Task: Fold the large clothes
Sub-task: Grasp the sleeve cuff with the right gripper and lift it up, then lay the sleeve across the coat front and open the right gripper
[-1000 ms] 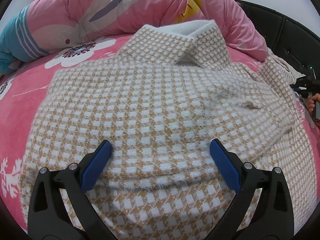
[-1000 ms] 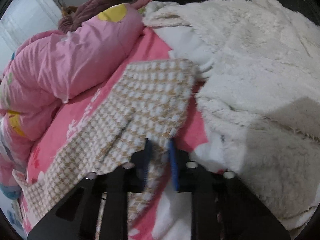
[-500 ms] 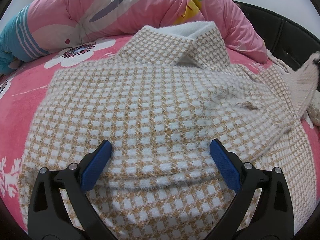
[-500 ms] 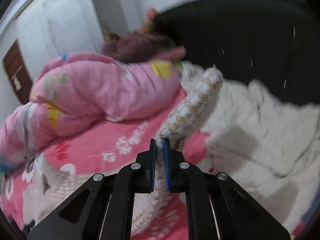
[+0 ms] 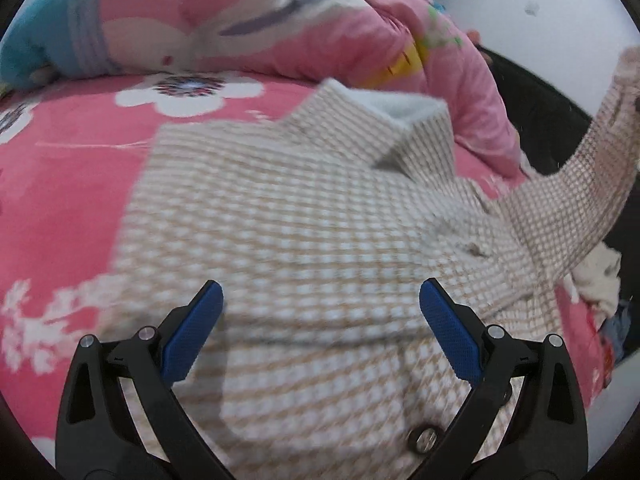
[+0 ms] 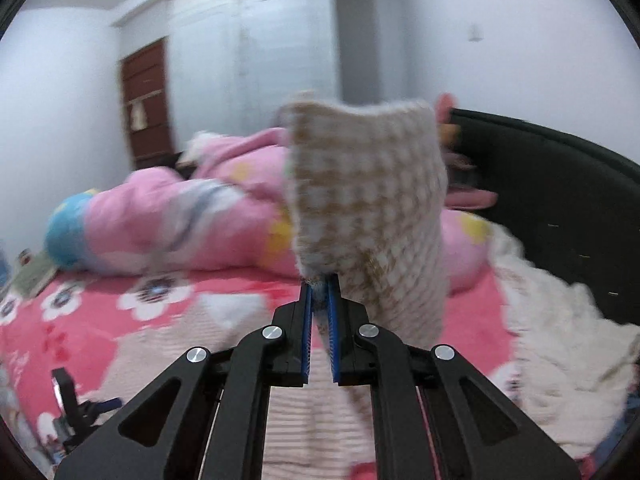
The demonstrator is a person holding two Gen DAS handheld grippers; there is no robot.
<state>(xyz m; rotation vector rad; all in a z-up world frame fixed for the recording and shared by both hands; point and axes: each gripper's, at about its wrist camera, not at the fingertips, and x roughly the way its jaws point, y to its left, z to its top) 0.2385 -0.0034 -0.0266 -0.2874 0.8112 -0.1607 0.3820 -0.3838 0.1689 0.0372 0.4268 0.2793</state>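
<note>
We are clamping the right gripper [image 6: 320, 308] on the cuff end of the sleeve [image 6: 366, 204], holding it raised above the pink floral bedsheet [image 6: 132, 312]. We are hovering the left gripper [image 5: 320, 320], jaws wide apart and empty, over the checked jacket [image 5: 288, 232], which is lying flat on the sheet, collar [image 5: 384, 120] toward the rolled pink quilt [image 5: 240, 24]. A cream fleece blanket [image 6: 560, 340] is lying to the right.
</note>
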